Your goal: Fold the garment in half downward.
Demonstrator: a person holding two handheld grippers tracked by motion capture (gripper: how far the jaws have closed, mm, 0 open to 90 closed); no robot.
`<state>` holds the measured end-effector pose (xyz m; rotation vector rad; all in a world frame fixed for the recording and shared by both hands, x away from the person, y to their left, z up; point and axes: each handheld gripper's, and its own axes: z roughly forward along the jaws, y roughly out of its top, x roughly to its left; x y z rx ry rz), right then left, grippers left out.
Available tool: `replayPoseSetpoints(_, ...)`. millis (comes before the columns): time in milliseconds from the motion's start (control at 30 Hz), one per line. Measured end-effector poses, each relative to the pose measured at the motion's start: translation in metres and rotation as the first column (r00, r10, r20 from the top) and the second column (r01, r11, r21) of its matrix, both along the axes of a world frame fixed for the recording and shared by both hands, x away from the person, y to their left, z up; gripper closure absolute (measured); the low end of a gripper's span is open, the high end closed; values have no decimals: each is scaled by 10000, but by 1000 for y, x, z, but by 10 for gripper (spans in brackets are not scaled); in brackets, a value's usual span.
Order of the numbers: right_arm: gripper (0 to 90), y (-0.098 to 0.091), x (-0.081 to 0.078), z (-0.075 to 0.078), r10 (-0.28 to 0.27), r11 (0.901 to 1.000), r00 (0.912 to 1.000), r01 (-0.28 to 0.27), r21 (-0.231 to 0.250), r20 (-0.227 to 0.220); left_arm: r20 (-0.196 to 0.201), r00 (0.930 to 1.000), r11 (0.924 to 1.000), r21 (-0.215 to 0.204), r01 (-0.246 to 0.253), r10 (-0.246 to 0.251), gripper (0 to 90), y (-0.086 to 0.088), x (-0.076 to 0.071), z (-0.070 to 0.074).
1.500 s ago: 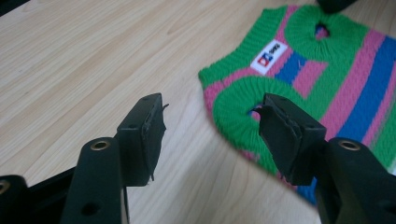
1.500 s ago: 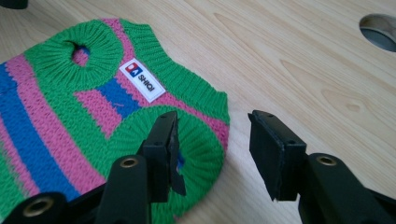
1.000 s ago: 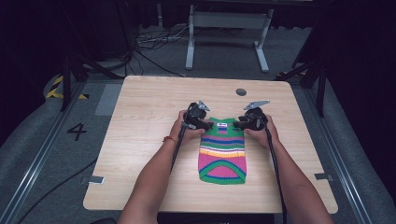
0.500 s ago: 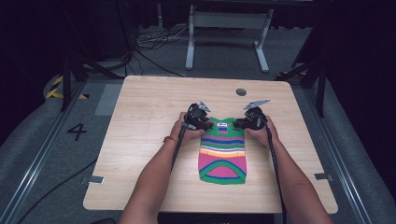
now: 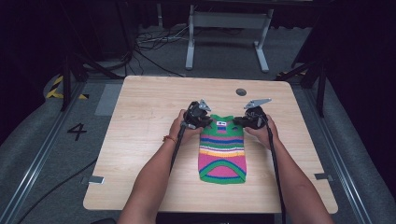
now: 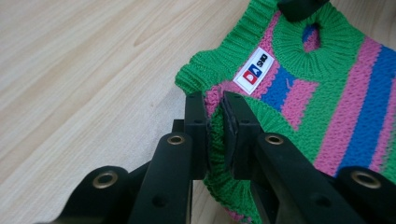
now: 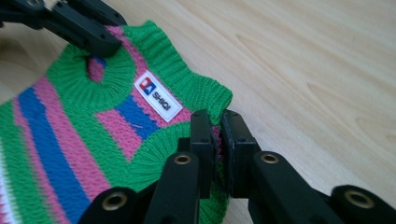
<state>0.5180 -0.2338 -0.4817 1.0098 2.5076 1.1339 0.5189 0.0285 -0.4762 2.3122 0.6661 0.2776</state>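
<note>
A small knitted striped sweater (image 5: pixel 222 151) in green, pink and blue lies flat near the middle of the wooden table (image 5: pixel 140 121), collar away from me. My left gripper (image 5: pixel 201 122) is at its left shoulder. Its jaws have just been closing and now pinch the green ribbed edge (image 6: pixel 215 140). My right gripper (image 5: pixel 243 122) is at the right shoulder, its jaws also just closed, pinching the knit edge (image 7: pixel 218 140). A white label (image 6: pixel 254 70) sits below the collar (image 7: pixel 156 97).
A small dark round hole (image 5: pixel 241 92) sits in the tabletop behind the sweater. A grey metal frame (image 5: pixel 224 23) and cables (image 5: pixel 149 42) lie on the floor beyond the table's far edge. Bare wood surrounds the sweater on all sides.
Both grippers have stayed at the sweater's shoulders. Their jaws have closed onto the knit edges. The sweater has not shifted.
</note>
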Motion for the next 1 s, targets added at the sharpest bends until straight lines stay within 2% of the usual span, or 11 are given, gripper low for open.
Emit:
replayPoseSetpoints(200, 845, 0, -7, 13, 191, 9993, 9987, -205, 310, 476, 293, 9995, 9999, -21, 137, -136, 811, 7, -7, 9)
replayPoseSetpoints(267, 845, -1, -12, 18, 349, 9978, 9971, -386, 546, 681, 354, 9992, 9998, -103, 195, -191, 807, 10, -10, 12)
replayPoseSetpoints(400, 845, 1, -18, 23, 618, 9957, 9945, -672, 634, 847, 705, 9968, 9993, -23, 384, -382, 805, 15, -19, 20)
replayPoseSetpoints(700, 844, 3, -31, 33, 1136, 9892, 9866, -1233, 792, 1170, 1194, 9910, 9981, 156, 594, -608, 799, 17, -29, 31)
replayPoseSetpoints(767, 844, 3, -32, 36, 1130, 9898, 9843, -1235, 712, 1358, 1431, 9882, 9980, 403, 492, -545, 801, 16, -29, 33)
replayPoseSetpoints(933, 844, 4, -25, 38, 812, 9930, 9850, -931, 728, 1519, 1402, 9901, 9994, 333, -49, 2, 803, 16, -15, 33)
replayPoseSetpoints(1000, 844, 5, -21, 39, 744, 9934, 9846, -870, 742, 1580, 1518, 9884, 9988, 461, -161, 89, 803, 15, -12, 33)
